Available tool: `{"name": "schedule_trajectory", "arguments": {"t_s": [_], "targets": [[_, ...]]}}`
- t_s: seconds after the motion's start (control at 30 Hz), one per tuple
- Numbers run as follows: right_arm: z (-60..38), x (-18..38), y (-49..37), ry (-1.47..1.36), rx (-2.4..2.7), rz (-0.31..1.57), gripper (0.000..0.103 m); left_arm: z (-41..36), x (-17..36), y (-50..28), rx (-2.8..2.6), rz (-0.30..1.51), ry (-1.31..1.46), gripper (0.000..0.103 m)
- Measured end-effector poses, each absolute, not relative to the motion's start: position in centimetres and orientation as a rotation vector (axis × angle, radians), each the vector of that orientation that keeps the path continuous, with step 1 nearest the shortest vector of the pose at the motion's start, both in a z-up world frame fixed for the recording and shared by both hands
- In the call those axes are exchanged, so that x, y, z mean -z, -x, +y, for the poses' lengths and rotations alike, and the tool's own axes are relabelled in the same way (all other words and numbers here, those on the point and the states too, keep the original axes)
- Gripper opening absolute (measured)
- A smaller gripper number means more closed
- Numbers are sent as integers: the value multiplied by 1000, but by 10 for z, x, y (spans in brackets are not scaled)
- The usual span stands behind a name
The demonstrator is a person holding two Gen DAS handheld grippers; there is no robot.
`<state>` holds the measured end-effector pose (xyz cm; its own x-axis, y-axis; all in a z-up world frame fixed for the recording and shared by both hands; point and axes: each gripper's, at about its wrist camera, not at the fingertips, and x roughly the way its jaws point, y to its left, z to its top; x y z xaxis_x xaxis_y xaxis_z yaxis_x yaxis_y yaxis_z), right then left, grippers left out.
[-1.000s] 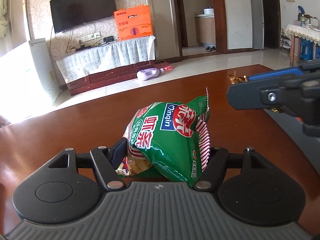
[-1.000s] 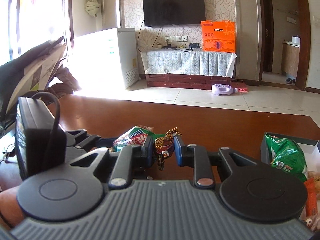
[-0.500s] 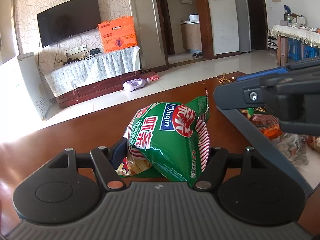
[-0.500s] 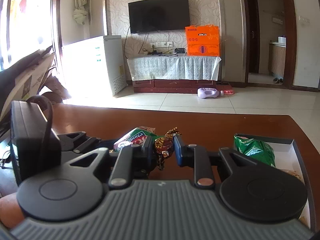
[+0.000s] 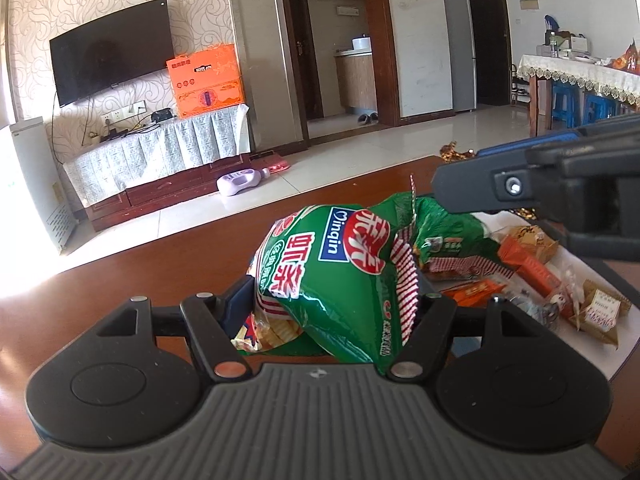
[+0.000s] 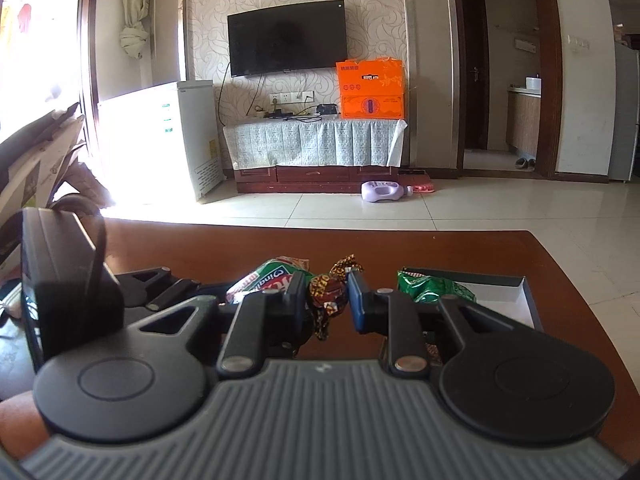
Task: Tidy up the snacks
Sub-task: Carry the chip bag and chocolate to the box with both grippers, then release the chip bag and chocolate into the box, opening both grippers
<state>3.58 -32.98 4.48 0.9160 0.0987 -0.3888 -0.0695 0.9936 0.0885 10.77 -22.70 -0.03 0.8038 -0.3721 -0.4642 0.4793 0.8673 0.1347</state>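
Observation:
My left gripper (image 5: 326, 300) is shut on a green snack bag (image 5: 332, 272) and holds it above the brown table, just left of the white snack box (image 5: 596, 344). My right gripper (image 6: 327, 294) is shut on a brown-and-gold wrapped candy (image 6: 326, 294). The right gripper also shows in the left wrist view (image 5: 540, 188), above the box. The left gripper and its bag (image 6: 272, 276) show at the left of the right wrist view. The box (image 6: 516, 300) holds another green bag (image 6: 432, 288), orange packets (image 5: 528, 264) and small wrapped sweets (image 5: 600, 308).
The brown table (image 6: 200, 248) ends at a far edge with tiled floor beyond. A purple bottle (image 6: 384, 192) lies on the floor before the TV stand (image 6: 316, 152). A dark device (image 6: 60, 280) sits at the left.
Both grippers have moved right with their loads. The snack box and its contents have come into view under the right gripper and beside the left one.

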Motion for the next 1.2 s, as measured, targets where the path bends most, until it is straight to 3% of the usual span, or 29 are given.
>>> {"name": "schedule_trajectory", "arguments": {"t_s": [1.03, 1.2], "targets": [[-420, -24, 4, -146, 101, 437, 26, -347, 3, -113, 683, 408, -244, 74], [-429, -19, 4, -165, 109, 440, 26, -375, 14, -120, 715, 385, -303, 78]]}}
